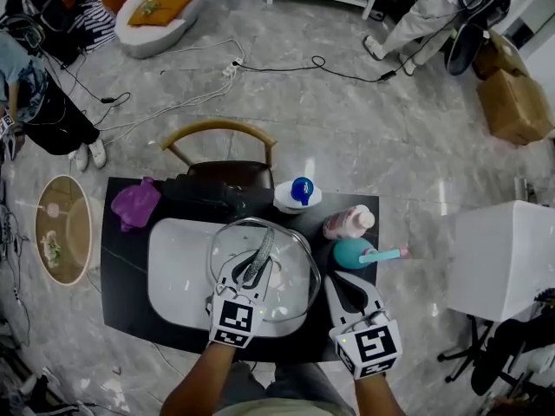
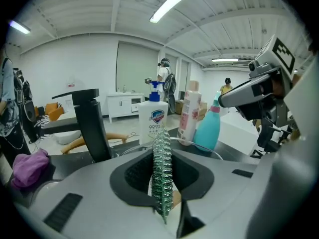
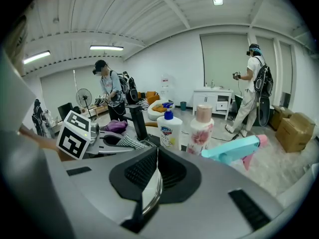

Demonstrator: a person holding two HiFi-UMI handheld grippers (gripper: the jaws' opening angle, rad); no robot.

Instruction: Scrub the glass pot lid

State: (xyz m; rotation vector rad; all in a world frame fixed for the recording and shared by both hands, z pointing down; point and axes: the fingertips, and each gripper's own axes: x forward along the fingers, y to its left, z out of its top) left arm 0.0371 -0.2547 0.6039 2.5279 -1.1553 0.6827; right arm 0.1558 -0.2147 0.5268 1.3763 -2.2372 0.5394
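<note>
Currently: black surface [image 1: 121,284] carrying a white sink basin [image 1: 169,271], which serves as the reference.

- Off the basin's far left corner: crumpled purple cloth [image 1: 134,204].
- Behind the basin: black faucet [image 1: 206,199].
- Over the basin's right half: round glass pot lid with metal rim [image 1: 290,271], lying roughly flat and reaching the basin's right edge.
- Left tongs [image 1: 257,265] come in from the basin's near edge, pressed together on a silvery-green ribbed scrubbing pad [image 1: 260,254]. The pad stands edge-on between them, above the lid's glass over the basin. Contact with the glass can't be confirmed.
- Right tongs [image 1: 332,278], just right of the basin, pinch the lid's metal rim, which runs edge-on between them in the right gripper view.
- Right of the basin, far to near: white pump bottle with blue top [image 1: 297,194], pink-and-white bottle [image 1: 349,223], teal spray bottle with pink trigger [image 1: 357,253].
</note>
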